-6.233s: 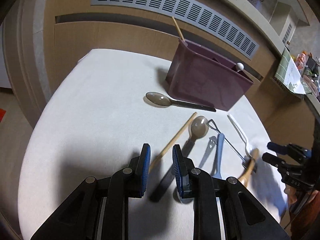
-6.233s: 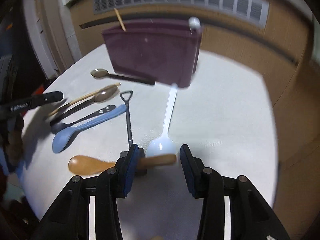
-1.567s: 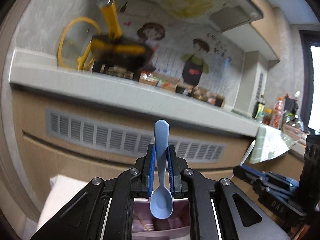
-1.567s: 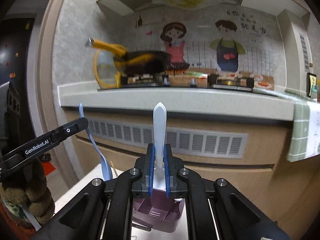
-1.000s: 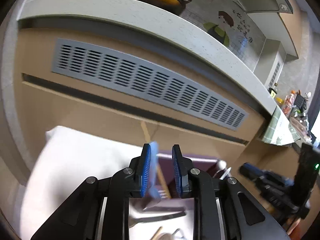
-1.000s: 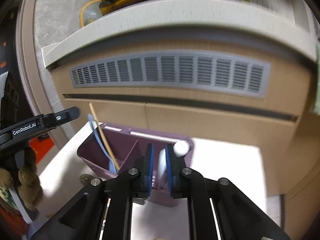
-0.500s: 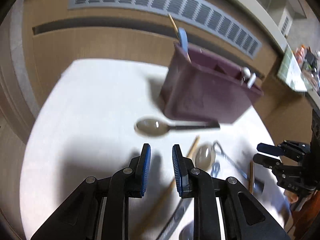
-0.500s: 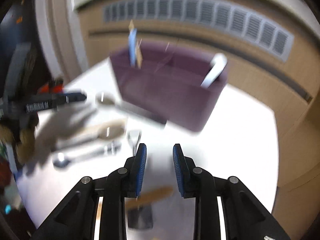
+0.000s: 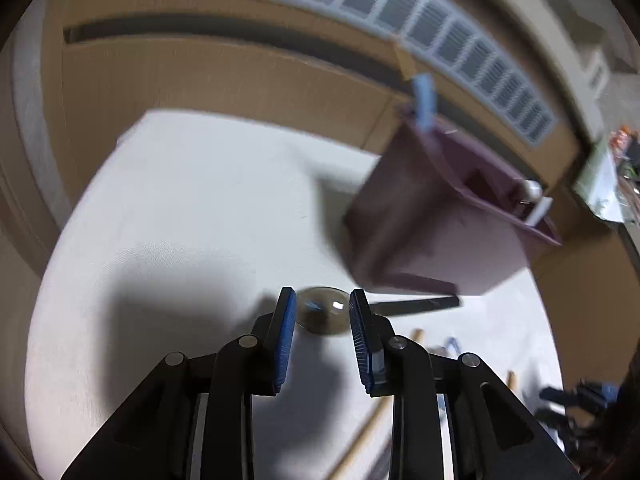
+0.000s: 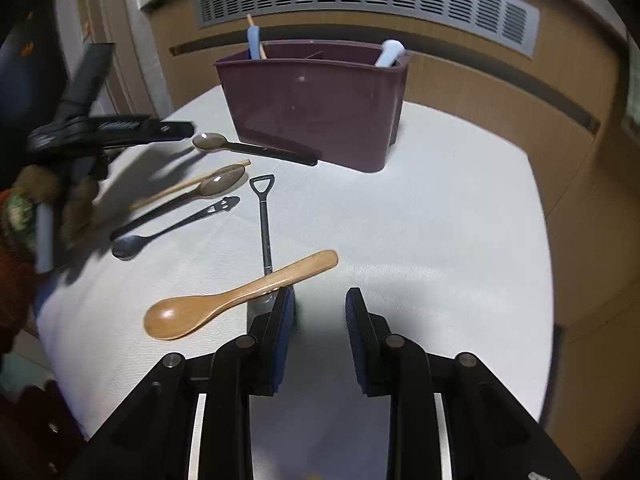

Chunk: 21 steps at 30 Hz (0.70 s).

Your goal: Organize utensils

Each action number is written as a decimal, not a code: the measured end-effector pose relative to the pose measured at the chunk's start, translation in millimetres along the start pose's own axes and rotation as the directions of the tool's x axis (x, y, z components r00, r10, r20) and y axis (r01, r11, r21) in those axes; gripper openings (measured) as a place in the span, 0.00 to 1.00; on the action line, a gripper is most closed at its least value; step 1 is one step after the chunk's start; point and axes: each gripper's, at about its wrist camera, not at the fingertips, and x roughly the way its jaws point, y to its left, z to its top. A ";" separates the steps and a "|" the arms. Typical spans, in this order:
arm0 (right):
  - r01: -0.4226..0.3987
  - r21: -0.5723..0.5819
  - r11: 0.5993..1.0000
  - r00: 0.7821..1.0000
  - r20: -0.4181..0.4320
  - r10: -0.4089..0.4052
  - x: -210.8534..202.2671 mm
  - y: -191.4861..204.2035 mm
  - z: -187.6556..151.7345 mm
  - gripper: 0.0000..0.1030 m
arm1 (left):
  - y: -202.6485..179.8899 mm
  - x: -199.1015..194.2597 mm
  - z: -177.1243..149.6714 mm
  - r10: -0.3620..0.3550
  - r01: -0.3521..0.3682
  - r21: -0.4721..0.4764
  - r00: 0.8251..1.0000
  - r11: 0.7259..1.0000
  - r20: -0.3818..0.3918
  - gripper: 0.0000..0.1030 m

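Note:
A maroon utensil holder (image 10: 316,100) stands at the back of the white table; it also shows in the left wrist view (image 9: 436,236). A blue spoon (image 10: 253,46) and a chopstick stand in its left end, a white spoon (image 10: 389,53) in its right end. My left gripper (image 9: 322,314) is open, low over the bowl of a translucent brown spoon with a black handle (image 9: 324,312). My right gripper (image 10: 319,304) is open and empty, just right of a wooden spoon (image 10: 236,296) that lies across a small black shovel-shaped spoon (image 10: 264,220).
Left of the shovel spoon lie a second translucent spoon (image 10: 216,184), a chopstick (image 10: 188,186) and a dark smiley-handled spoon (image 10: 176,226). The left gripper (image 10: 120,130) shows in the right wrist view. A wooden counter front with a vent grille (image 10: 368,0) stands behind the table.
Both grippers released their spoons into the holder and came down to the table. The left one has moved over the translucent spoon; the right one has moved beside the wooden spoon.

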 end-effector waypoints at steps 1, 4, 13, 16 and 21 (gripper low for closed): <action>-0.013 0.013 1.000 1.000 0.000 0.013 0.2 -1.3 -1.5 0.25 | 3.4 5.0 1.5 0.010 -0.011 -0.020 1.000 1.000 -0.024 0.28; -0.038 0.033 0.999 0.999 0.012 0.037 -3.3 -2.2 -10.6 0.25 | 8.0 9.1 -1.3 0.009 -0.012 -0.068 0.999 0.998 -0.046 0.28; -0.040 0.073 0.997 0.999 0.001 0.040 -1.1 -1.1 -33.0 0.25 | -14.7 3.6 -11.1 0.052 -0.052 -0.082 0.999 0.995 -0.002 0.04; -0.031 0.068 0.997 1.000 0.003 0.031 -2.3 1.3 -37.0 0.25 | -31.3 -33.0 -17.3 0.094 -0.097 0.015 0.984 0.995 0.149 0.02; -0.013 0.060 0.998 1.000 0.008 0.013 -3.3 0.8 -40.3 0.25 | -50.7 -91.1 -23.4 0.107 -0.148 0.117 0.947 0.982 0.302 0.02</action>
